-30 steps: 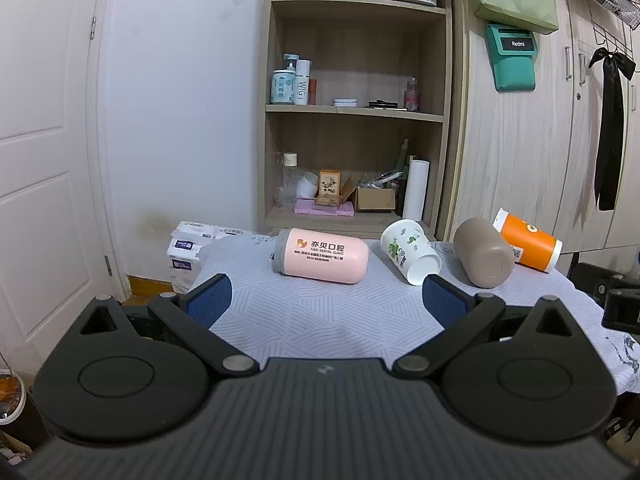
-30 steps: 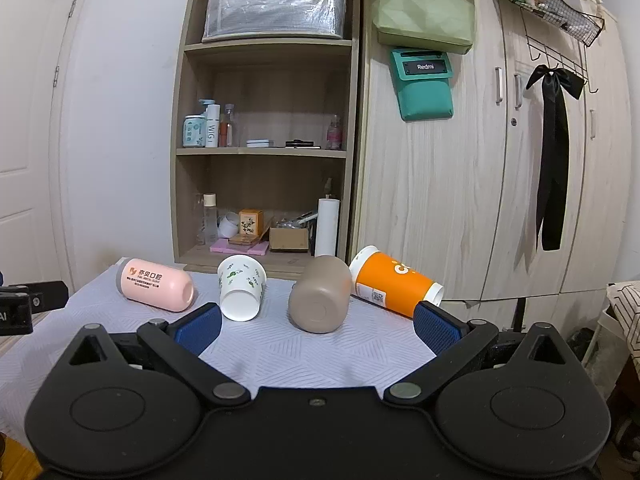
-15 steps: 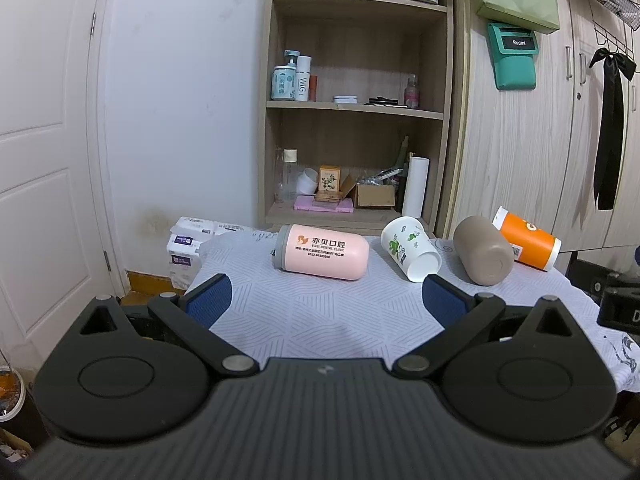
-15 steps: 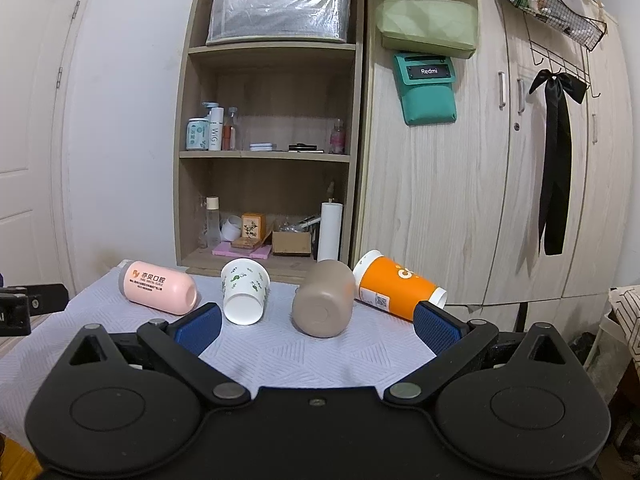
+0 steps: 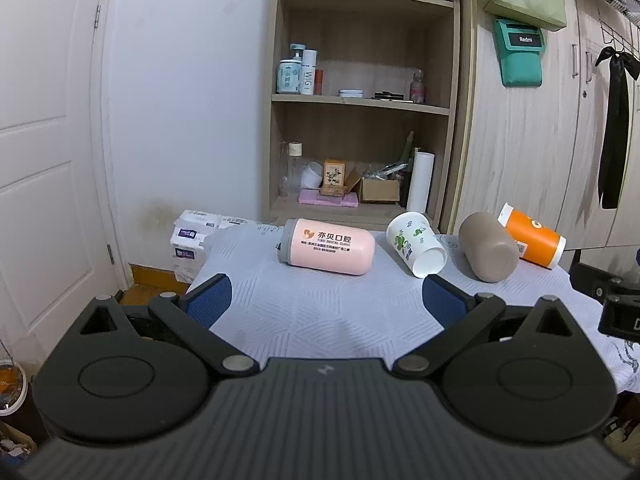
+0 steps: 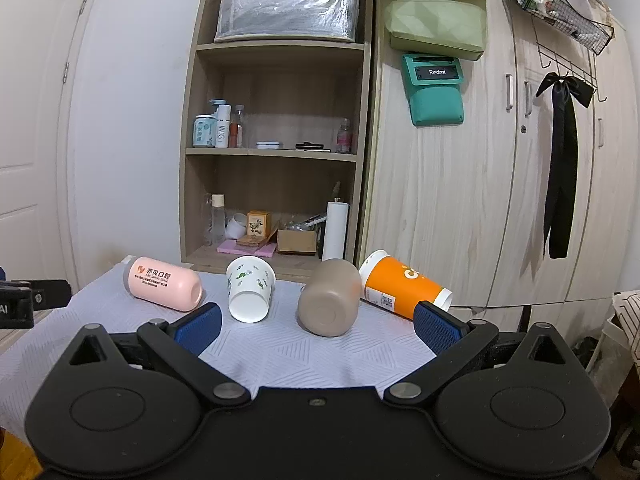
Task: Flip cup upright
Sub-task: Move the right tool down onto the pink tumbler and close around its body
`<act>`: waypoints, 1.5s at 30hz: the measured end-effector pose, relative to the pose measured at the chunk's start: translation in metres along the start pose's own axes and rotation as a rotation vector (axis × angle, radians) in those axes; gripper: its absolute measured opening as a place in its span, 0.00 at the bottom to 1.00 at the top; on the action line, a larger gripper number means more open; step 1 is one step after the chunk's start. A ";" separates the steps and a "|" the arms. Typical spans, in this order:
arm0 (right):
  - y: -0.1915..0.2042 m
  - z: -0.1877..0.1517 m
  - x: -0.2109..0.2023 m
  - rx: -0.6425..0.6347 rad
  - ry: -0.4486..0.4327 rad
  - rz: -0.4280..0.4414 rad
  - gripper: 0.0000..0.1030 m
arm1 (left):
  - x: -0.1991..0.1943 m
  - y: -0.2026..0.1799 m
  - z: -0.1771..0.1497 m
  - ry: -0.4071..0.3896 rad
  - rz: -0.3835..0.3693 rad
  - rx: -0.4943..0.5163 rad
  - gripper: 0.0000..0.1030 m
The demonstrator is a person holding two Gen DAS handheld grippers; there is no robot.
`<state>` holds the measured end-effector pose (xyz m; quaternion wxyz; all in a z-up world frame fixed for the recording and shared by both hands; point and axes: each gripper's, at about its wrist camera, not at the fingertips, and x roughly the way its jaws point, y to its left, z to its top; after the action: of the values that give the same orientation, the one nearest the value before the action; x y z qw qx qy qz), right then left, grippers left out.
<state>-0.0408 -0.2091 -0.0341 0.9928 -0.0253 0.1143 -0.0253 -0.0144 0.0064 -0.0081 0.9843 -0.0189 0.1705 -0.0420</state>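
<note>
Several cups lie on their sides in a row on a table with a white patterned cloth [image 5: 320, 312]: a pink tumbler [image 5: 330, 246], a white paper cup with green print [image 5: 416, 244], a brown cup [image 5: 488, 252] and an orange paper cup [image 5: 532, 240]. The right wrist view shows them too: pink tumbler [image 6: 162, 284], white cup [image 6: 250, 294], brown cup [image 6: 330, 302], orange cup [image 6: 402, 286]. My left gripper [image 5: 326, 298] is open and empty, short of the pink tumbler. My right gripper [image 6: 318, 326] is open and empty, short of the brown cup.
A wooden shelf unit [image 6: 276, 152] with bottles and boxes stands behind the table. A wardrobe [image 6: 500, 184] with a black ribbon is to the right. A white door [image 5: 48, 160] is on the left. Tissue packs [image 5: 192, 236] sit by the table's far left corner.
Both grippers have tilted or dropped slightly, so the cups sit a little lower in each view. The cups have not moved. Both grippers stay open.
</note>
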 end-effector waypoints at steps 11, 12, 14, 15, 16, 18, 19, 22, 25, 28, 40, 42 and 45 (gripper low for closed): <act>0.003 0.000 0.012 -0.047 -0.042 0.089 1.00 | 0.014 0.004 0.004 0.075 0.007 -0.020 1.00; 0.004 0.002 0.014 -0.059 -0.055 0.107 1.00 | 0.017 0.006 0.006 0.089 0.011 -0.029 1.00; 0.003 0.010 0.021 -0.066 -0.077 0.169 1.00 | 0.022 0.010 0.012 0.111 0.029 -0.043 1.00; 0.002 0.014 0.025 -0.060 -0.085 0.206 1.00 | 0.025 0.012 0.016 0.119 0.034 -0.052 1.00; -0.001 0.019 0.030 -0.042 -0.096 0.251 1.00 | 0.028 0.014 0.019 0.121 0.031 -0.059 1.00; -0.007 0.028 0.045 0.004 -0.086 0.363 1.00 | 0.033 0.020 0.027 0.122 0.007 -0.089 1.00; -0.008 0.032 0.055 0.008 -0.056 0.419 1.00 | 0.034 0.022 0.029 0.122 -0.002 -0.104 1.00; 0.002 0.039 0.085 -0.071 0.034 0.520 1.00 | 0.047 0.030 0.037 0.140 -0.019 -0.164 1.00; 0.020 0.044 0.107 -0.179 0.064 0.580 1.00 | 0.069 0.040 0.039 0.181 -0.033 -0.233 1.00; 0.032 0.045 0.126 -0.224 0.081 0.658 1.00 | 0.092 0.048 0.037 0.223 -0.042 -0.288 0.99; 0.096 0.042 0.190 -0.552 0.113 0.747 0.99 | 0.185 0.081 0.027 0.358 -0.163 -0.603 0.92; 0.100 0.045 0.206 -0.524 0.146 0.732 0.99 | 0.197 0.085 0.028 0.364 -0.187 -0.671 0.92; 0.102 0.046 0.218 -0.555 0.163 0.722 0.99 | 0.205 0.087 0.029 0.361 -0.178 -0.683 0.92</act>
<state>0.1863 -0.1174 -0.0443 0.8815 -0.2467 0.1959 0.3518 0.1949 0.0752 -0.0535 0.8680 -0.3524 0.3426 -0.0704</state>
